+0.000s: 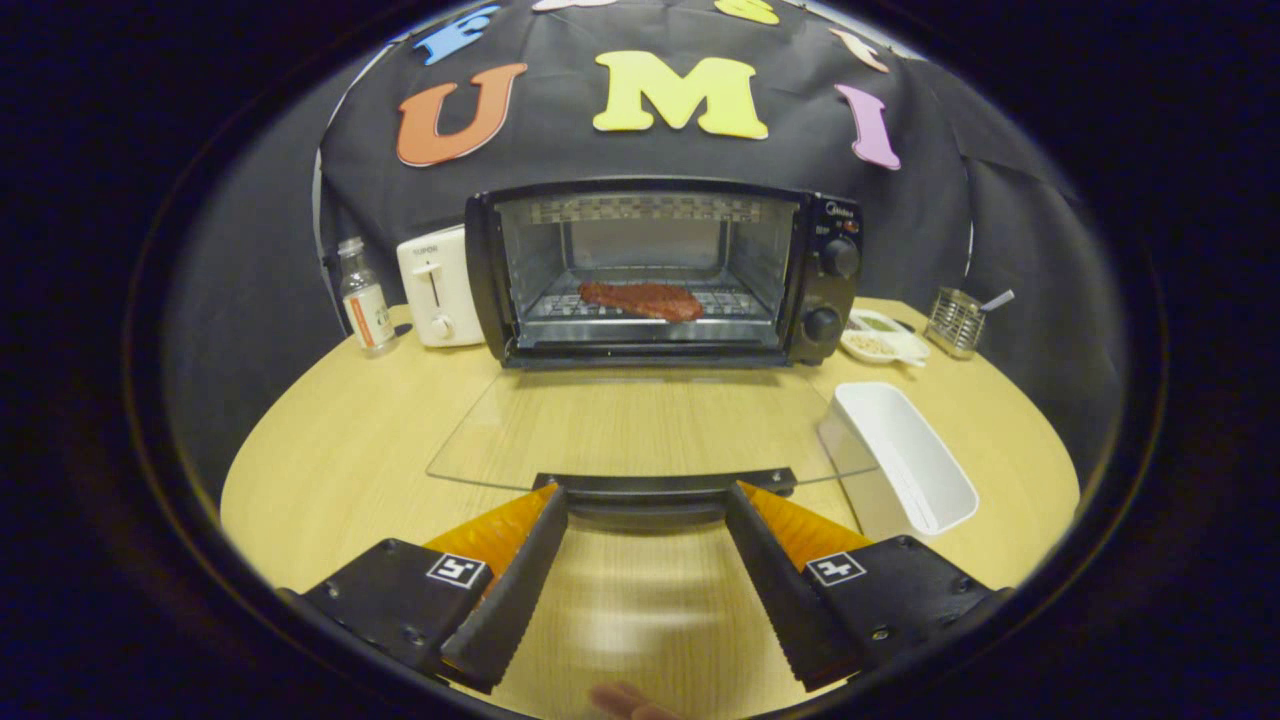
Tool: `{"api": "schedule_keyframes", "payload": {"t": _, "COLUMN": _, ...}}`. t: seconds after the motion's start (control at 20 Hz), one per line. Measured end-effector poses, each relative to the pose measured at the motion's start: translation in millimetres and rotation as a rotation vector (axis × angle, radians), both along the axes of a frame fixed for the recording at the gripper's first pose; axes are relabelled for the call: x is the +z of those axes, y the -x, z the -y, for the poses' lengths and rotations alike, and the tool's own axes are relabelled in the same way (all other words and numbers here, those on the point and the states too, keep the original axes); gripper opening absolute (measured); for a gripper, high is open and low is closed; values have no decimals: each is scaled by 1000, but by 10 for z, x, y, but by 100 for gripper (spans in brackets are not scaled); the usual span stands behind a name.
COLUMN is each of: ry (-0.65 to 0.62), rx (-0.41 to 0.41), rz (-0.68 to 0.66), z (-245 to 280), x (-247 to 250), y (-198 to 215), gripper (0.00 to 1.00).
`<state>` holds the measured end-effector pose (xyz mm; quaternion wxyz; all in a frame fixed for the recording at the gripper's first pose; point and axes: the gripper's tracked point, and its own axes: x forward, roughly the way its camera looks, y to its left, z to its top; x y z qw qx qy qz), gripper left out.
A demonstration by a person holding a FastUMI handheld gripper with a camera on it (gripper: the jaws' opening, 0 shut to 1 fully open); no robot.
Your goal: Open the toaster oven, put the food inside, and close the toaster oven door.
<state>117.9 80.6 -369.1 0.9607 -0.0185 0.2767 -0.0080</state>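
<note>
Clear glass oven door [640,425], glossy black toaster oven [665,270] casing, metal wire rack [570,305], matt light wood table [340,450], glossy white plastic tray [905,455]

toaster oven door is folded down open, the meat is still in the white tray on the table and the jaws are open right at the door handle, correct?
Not quite. The gripper view shows the meat already on the rack inside the toaster oven, not in the white tray. The rest holds: the door is folded down and the gripper has its jaws open at the handle.
</note>
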Motion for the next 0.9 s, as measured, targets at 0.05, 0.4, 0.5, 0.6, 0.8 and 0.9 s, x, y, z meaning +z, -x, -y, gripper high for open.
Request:
{"api": "schedule_keyframes", "payload": {"t": 0.05, "ry": -2, "rx": 4, "rz": 10, "z": -21, "x": 59, "y": -29, "gripper": 100}}
{"api": "schedule_keyframes", "payload": {"t": 0.4, "ry": -5, "rx": 1, "rz": 46, "z": -63, "x": 279, "y": -269, "gripper": 100}}
{"api": "schedule_keyframes", "payload": {"t": 0.5, "ry": -5, "rx": -3, "rz": 52, "z": -65, "x": 331, "y": -363, "gripper": 100}}
{"api": "schedule_keyframes", "payload": {"t": 0.6, "ry": 3, "rx": -16, "rz": 65, "z": -38, "x": 402, "y": -469, "gripper": 100}}
{"api": "schedule_keyframes", "payload": {"t": 0.8, "ry": 17, "rx": 4, "rz": 99, "z": -89, "x": 597, "y": -653, "gripper": 100}}
{"api": "schedule_keyframes", "payload": {"t": 0.9, "ry": 17, "rx": 3, "rz": 129, "z": -88, "x": 737, "y": -708, "gripper": 100}}
